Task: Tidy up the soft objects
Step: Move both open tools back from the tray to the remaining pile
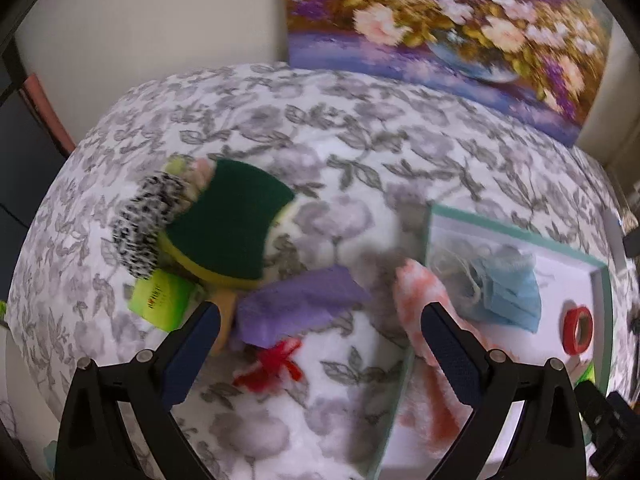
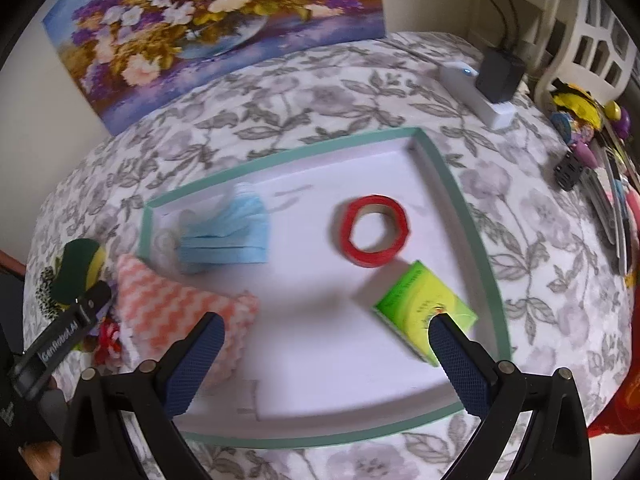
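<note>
A white tray with a teal rim (image 2: 444, 168) lies on the flowered tablecloth. In it are a blue face mask (image 2: 228, 236), a red tape roll (image 2: 374, 230) and a green packet (image 2: 424, 308). A pink-and-white cloth (image 2: 168, 304) drapes over the tray's left edge; it also shows in the left wrist view (image 1: 416, 296). My left gripper (image 1: 320, 316) is open above a purple sponge (image 1: 296, 304) and a red yarn bow (image 1: 276, 364). A green-and-yellow sponge (image 1: 236, 216), a black-and-white scrunchie (image 1: 148, 224) and a green packet (image 1: 160, 300) lie beyond. My right gripper (image 2: 326, 328) is open and empty above the tray.
A flower painting (image 2: 208, 20) leans on the wall behind the table. A white power strip with a black adapter (image 2: 488, 80) sits at the back right. Pens and small clutter (image 2: 592, 140) lie along the right edge. A red bag (image 2: 624, 400) is at the right.
</note>
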{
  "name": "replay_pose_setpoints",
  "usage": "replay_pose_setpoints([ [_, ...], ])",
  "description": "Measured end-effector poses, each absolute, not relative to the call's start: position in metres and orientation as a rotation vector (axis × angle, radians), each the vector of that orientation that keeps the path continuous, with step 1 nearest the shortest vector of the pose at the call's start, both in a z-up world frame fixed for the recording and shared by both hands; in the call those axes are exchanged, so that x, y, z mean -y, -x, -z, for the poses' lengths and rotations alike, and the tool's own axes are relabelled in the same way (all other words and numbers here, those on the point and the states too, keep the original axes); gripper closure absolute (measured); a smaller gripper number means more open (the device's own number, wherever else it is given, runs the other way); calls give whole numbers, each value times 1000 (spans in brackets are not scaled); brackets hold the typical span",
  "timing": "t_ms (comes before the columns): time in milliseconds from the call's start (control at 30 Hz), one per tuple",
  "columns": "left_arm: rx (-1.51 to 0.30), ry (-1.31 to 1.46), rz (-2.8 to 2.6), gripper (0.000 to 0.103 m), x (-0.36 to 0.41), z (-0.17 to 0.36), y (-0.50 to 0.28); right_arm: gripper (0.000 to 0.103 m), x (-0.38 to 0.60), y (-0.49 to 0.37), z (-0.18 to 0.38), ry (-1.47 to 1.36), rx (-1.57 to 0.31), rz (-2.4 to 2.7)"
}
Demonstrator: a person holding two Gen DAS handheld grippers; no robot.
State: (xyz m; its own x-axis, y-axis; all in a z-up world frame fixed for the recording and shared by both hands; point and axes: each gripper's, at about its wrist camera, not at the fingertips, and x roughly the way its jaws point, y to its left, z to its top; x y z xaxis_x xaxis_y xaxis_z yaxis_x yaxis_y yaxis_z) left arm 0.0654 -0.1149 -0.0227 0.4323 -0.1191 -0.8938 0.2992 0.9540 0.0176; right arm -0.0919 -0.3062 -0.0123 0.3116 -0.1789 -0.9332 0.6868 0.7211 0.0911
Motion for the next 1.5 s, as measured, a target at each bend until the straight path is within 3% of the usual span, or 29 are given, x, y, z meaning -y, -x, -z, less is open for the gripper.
replay_pose_setpoints([
  [600, -994, -53, 81, 3, 53, -18, -94, 0, 270, 68, -14, -484, -955, 571],
  [1000, -970, 46, -45, 3, 3, -41, -105, 0, 225, 34, -7, -340, -1013, 509],
  [1500, -1092, 94, -214, 3, -77, -20, -123, 0, 149, -21, 3, -263, -1031, 351],
])
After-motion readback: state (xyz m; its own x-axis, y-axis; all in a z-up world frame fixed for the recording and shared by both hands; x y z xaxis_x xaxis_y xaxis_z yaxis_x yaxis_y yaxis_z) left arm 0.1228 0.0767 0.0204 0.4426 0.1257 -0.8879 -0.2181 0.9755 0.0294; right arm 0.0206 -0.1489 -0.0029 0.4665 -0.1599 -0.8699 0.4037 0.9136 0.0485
